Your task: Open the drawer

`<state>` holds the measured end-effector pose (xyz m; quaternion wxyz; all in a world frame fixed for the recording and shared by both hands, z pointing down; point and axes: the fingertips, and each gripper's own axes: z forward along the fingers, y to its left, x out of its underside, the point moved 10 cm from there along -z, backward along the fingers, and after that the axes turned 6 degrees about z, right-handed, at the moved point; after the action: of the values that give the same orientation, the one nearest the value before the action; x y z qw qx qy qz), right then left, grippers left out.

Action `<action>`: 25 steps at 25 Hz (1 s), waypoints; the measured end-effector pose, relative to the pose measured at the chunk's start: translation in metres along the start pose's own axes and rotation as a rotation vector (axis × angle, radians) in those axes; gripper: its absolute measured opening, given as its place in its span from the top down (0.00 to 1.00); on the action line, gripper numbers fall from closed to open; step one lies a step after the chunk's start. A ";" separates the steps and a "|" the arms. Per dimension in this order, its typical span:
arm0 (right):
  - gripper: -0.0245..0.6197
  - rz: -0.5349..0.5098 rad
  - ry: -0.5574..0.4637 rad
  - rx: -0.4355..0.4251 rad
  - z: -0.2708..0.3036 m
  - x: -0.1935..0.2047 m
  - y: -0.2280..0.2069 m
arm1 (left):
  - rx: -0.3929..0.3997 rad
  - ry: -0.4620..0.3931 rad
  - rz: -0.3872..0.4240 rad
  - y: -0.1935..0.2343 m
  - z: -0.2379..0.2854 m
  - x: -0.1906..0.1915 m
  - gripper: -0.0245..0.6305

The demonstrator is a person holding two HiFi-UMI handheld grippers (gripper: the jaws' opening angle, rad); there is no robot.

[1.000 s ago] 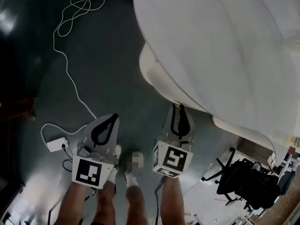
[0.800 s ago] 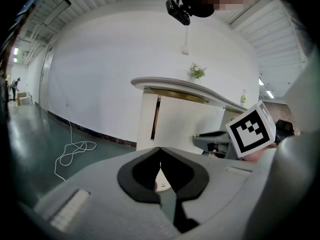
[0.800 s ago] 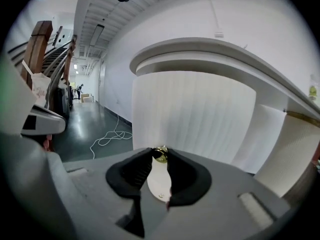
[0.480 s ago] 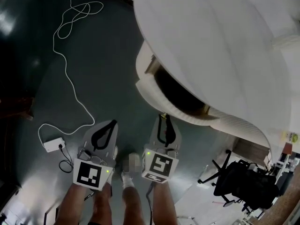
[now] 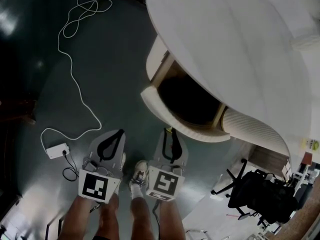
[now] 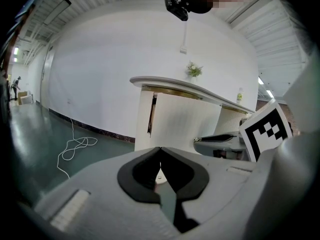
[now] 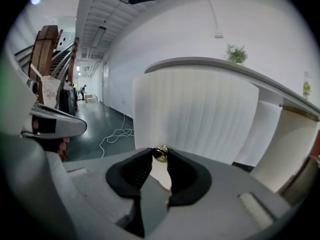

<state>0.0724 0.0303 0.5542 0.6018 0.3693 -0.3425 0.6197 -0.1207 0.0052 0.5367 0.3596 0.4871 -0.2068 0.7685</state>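
Round white table [image 5: 235, 44]. The drawer [image 5: 159, 108] sits under its top and is well out, dark inside showing. Step looks like mid-pull; next needs a straight pull toward the feet. Drawer points lower left in head view, its curved front running crosswise. Right gripper [image 5: 169, 132] is clamped on the brass knob [image 7: 160, 154]. Left gripper [image 6: 160, 150] has jaws together, empty.

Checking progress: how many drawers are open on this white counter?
1. The drawer is pulled out from under the white top, toward the person; the right gripper is shut on its gold knob. Other drawers may be hidden.
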 end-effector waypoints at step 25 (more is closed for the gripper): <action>0.81 0.011 0.057 -0.021 -0.050 0.028 0.029 | -0.001 0.038 -0.010 -0.019 -0.024 0.011 0.95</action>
<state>0.0407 0.0868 0.5547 0.6119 0.3432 -0.3339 0.6295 -0.1242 0.0375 0.5355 0.3675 0.4733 -0.1980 0.7757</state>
